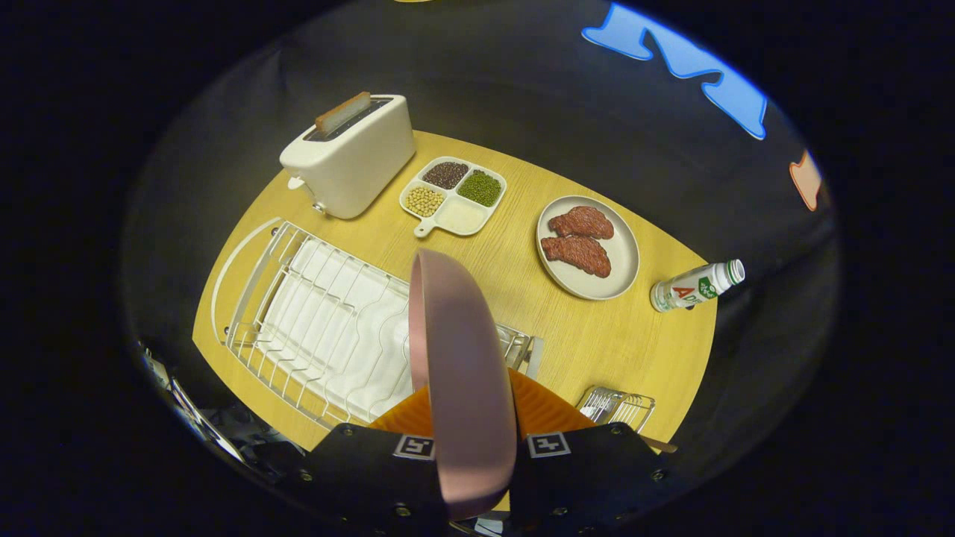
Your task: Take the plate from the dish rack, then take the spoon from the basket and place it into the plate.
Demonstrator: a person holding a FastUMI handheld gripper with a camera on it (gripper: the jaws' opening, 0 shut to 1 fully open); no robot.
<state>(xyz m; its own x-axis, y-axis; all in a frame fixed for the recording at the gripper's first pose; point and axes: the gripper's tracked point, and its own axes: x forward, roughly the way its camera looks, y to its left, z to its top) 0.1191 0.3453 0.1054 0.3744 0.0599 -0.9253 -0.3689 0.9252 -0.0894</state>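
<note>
**Pink plate lifted, not yet set down**

You had the gripper (477, 440) clenched on the plate (459, 373), held edge-on between its fingers, above the dish rack (313, 328). Best tilted flat onto bare table (597, 343) ahead, short of the basket (619, 406) beside your right finger.

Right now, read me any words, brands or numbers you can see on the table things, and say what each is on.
Bottle: a printed label, too small and blurred to read.
Gripper, shut on the pink plate: two square markers, patterns, not words.
Toaster, divided dish, meat plate: no text seen.
</note>
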